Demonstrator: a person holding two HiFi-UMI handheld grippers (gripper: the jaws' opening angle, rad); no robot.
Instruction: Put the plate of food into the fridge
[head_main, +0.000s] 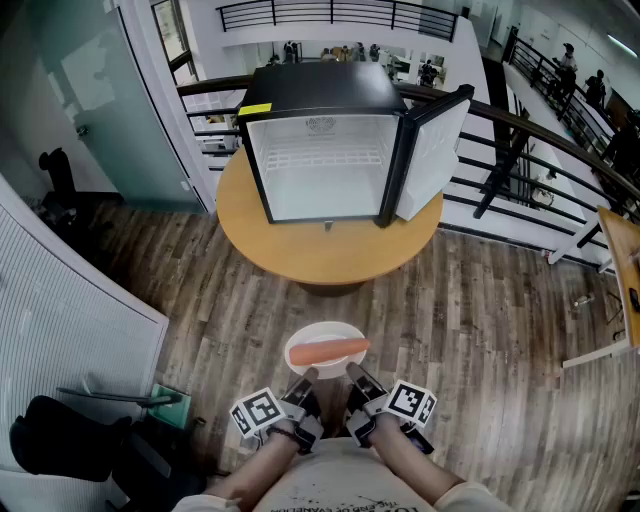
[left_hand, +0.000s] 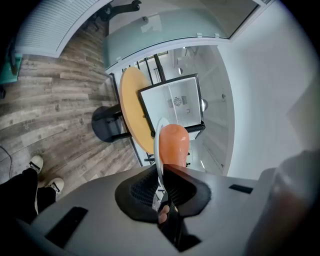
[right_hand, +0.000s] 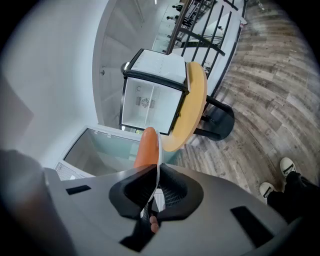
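Currently the carry step is in hand. The left gripper (head_main: 303, 380) and right gripper (head_main: 356, 374) each have their jaws clamped on the near rim of the white plate (head_main: 325, 331), which carries the orange food (head_main: 328, 351) above the floor (well short of the table (head_main: 300, 255)). The fridge (head_main: 320, 95) stands there, door (head_main: 432, 155) open. The next move calls for advancing both grippers together, plate level, into the open compartment.
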